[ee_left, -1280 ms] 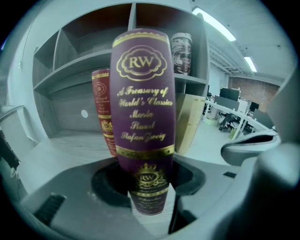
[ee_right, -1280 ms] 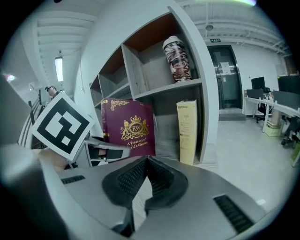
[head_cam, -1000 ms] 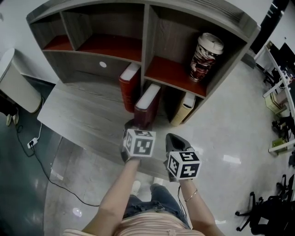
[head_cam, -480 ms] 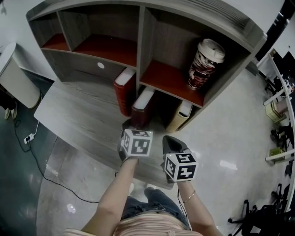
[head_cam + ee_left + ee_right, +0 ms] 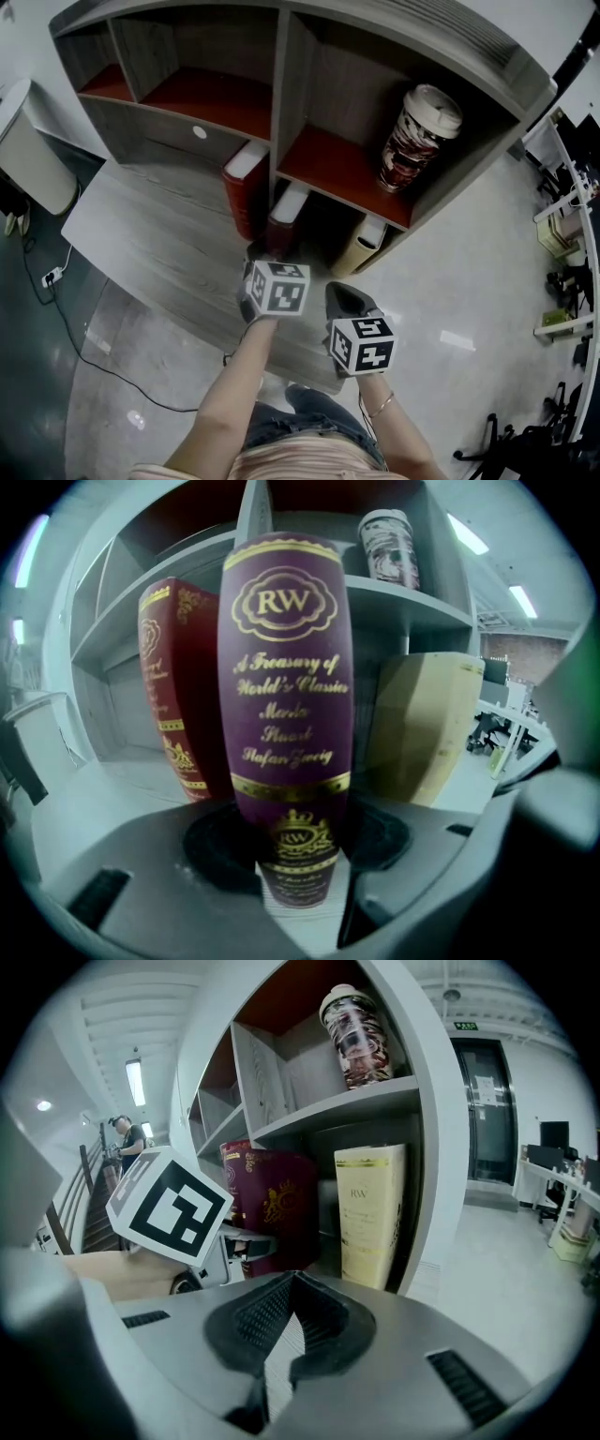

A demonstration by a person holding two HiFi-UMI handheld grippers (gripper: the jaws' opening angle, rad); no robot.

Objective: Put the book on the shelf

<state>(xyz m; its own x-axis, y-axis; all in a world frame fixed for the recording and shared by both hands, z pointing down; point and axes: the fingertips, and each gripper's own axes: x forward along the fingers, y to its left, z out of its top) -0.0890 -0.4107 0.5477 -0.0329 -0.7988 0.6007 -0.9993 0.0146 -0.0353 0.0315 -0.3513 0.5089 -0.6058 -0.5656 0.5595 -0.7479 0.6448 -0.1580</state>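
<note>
Left gripper (image 5: 295, 860) is clamped on the foot of the upright purple book (image 5: 286, 667), which stands straight ahead, partly inside the bottom bay of the shelf (image 5: 279, 94) between the red book (image 5: 173, 686) and the tan book (image 5: 422, 724); right gripper (image 5: 291, 1309) closed, empty, alongside.

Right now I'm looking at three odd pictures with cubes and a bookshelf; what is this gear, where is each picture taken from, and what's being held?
A person holds a two-jaw tool in each hand; the cubes belong to them. One picture comes from a camera on the person's head, looking down; the others from cameras on the tools. The left tool is shut on a maroon book, upright in the lower compartment of the shelf between a red book and a cream book. The right tool is shut and empty. A cup stands above. The shelf sits on a desk.
</note>
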